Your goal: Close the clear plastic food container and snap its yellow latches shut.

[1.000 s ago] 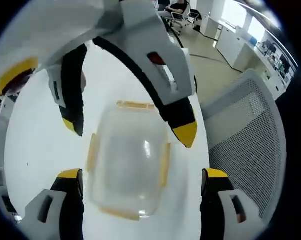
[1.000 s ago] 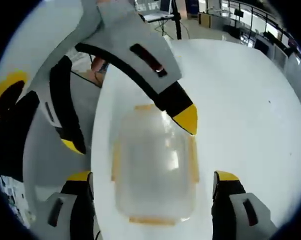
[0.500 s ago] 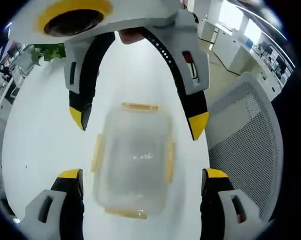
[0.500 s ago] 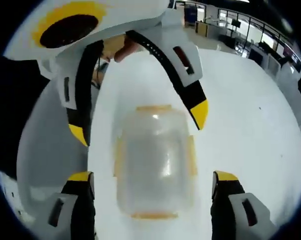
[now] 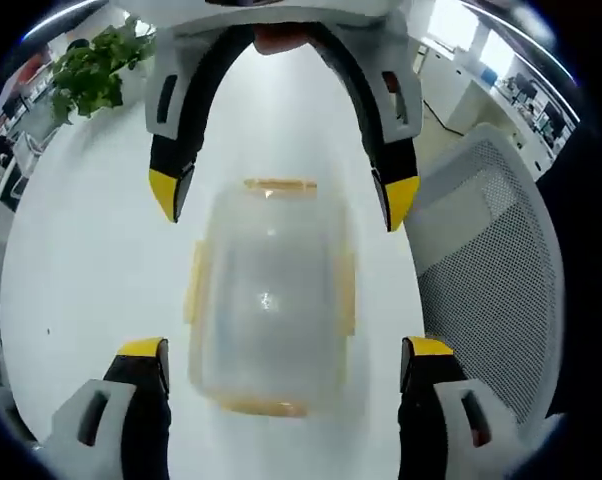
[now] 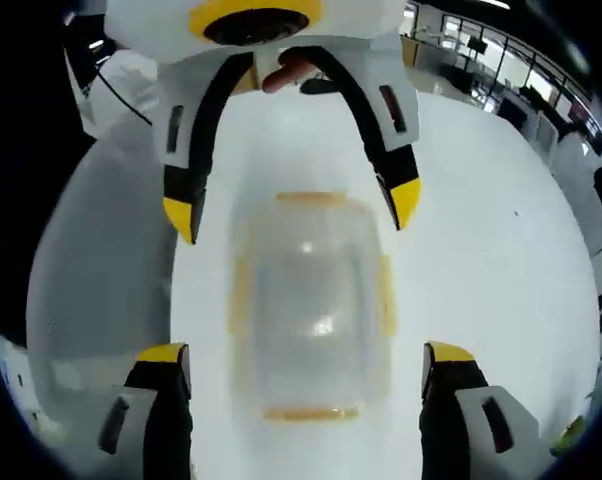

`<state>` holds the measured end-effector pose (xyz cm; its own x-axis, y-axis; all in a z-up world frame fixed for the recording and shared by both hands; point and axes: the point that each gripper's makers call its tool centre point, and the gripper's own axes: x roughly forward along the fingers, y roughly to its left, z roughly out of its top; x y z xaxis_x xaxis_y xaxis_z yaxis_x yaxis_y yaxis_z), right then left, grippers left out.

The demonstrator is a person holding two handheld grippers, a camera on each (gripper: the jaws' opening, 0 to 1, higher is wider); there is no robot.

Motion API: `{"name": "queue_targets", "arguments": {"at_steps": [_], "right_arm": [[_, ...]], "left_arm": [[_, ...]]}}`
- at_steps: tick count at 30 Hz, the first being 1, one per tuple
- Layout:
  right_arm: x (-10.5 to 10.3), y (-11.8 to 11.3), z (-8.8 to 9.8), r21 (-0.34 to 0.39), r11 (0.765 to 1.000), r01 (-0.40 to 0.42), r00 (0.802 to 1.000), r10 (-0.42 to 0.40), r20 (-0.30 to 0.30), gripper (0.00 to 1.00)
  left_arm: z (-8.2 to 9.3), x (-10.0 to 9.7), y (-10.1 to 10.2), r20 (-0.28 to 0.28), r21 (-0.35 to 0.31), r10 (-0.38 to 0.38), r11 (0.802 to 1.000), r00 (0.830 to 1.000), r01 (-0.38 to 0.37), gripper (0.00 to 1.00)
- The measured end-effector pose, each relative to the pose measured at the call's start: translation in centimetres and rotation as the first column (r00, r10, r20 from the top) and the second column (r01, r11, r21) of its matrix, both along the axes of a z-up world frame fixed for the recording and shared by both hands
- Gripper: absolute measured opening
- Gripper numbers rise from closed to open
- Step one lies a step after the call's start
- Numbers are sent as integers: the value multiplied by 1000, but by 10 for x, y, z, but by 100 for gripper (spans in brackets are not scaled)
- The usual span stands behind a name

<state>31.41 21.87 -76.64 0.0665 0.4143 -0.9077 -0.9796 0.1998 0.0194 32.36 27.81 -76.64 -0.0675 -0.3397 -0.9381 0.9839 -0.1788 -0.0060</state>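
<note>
The clear plastic food container lies on the white table with its lid on top and a yellow latch on each of its sides. In the left gripper view my left gripper is open, one jaw on either side of the container's near end. The right gripper faces it from the far end, also open. In the right gripper view the container sits between the open jaws of my right gripper, with the left gripper opposite. Whether the latches are snapped down is not discernible.
A grey mesh chair stands close to the table's edge on the right of the left gripper view. A potted plant sits at the far left of the table. Office desks show beyond the table.
Both grippers have swung round to face each other squarely across the container. Each pair of jaws now lines up with the container's ends. The container itself has stayed on the table.
</note>
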Motion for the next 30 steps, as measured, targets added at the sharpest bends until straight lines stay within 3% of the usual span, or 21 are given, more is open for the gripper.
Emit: {"name": "queue_targets", "arguments": {"at_steps": [10,30], "right_arm": [[1,-11,-7,-47,999,28,1000,-28,0,95],[5,-12,-19,-67,998,17,1000,-15,24,92]], "left_arm": [[-7,2,5,11,32,-15,999,1000,15,95],[-21,13,6,33,56,-21,998,999,20,93]]}}
